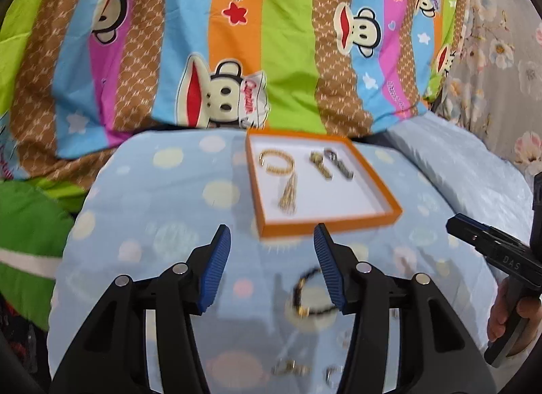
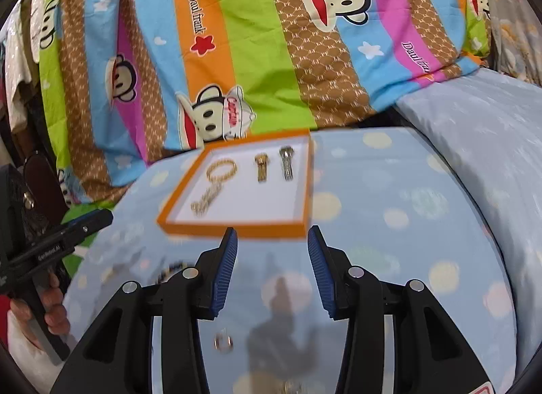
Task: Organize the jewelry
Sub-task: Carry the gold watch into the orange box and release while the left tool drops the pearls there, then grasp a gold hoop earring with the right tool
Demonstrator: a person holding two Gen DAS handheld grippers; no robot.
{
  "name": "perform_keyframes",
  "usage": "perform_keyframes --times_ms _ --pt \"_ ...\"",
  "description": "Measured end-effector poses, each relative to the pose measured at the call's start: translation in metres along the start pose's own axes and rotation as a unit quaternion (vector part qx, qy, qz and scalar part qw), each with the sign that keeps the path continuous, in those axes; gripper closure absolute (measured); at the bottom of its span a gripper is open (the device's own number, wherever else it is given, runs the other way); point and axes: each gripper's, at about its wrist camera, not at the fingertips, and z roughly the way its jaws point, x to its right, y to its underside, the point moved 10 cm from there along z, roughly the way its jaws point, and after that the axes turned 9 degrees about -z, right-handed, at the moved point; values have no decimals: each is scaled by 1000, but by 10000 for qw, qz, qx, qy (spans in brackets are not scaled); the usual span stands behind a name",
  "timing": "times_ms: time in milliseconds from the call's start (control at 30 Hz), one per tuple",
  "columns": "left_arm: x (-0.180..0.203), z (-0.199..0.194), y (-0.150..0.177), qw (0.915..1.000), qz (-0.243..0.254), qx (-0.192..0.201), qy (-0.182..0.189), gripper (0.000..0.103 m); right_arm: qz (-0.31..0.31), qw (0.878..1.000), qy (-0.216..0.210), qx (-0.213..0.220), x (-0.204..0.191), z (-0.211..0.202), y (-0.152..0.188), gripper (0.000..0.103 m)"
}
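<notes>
The left hand-held gripper (image 1: 272,236) hovers over a bed with its blue-padded jaws spread and nothing between them; the right hand-held gripper (image 2: 272,238) hangs the same way, jaws apart and empty. In the left wrist view, a dark beaded bracelet (image 1: 310,294) lies on the pale blue polka-dot sheet (image 1: 152,211) just below the jaws, partly hidden by the right-hand finger, with small gold pieces (image 1: 291,368), blurred, at 6 o'clock. At 12 o'clock from the jaws sits an orange-rimmed tray (image 1: 328,226) with a white floor. Inside it, a gold chain bracelet with a tassel (image 1: 279,170) lies at the left, a gold watch (image 1: 320,165) in the middle and a silver watch (image 1: 338,163) beside it to the right, the three apart from one another. The right wrist view shows a small ring (image 2: 223,343), blurred, on the sheet at 7 o'clock from its jaws. A striped cartoon-monkey quilt (image 1: 237,38) is heaped beyond the tray. At 3 o'clock in the left view, a person's hand (image 1: 508,312) grips the handle of the right hand-held gripper.
</notes>
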Motion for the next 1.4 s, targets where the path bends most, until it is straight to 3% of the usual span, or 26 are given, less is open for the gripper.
perform_keyframes --times_ms 167,300,433,633,833,1400 --pt "-3 -19 46 9998 15 -191 -78 53 131 9996 -123 -231 -13 -15 42 60" --pt "2 -29 74 9996 -28 -287 -14 46 -91 9994 2 -339 -29 -21 65 60" --pt "11 -32 103 9991 35 -421 -4 46 -336 9985 140 -399 -40 -25 80 60" --pt "21 -27 132 9975 52 -705 77 46 -218 9978 357 -520 -24 -29 100 60" --pt "18 -23 138 9970 -28 -775 71 45 38 9977 377 -556 -10 -28 102 60" --pt "1 -20 132 9961 -392 -781 67 43 -410 9964 -1 -743 -64 24 82 60"
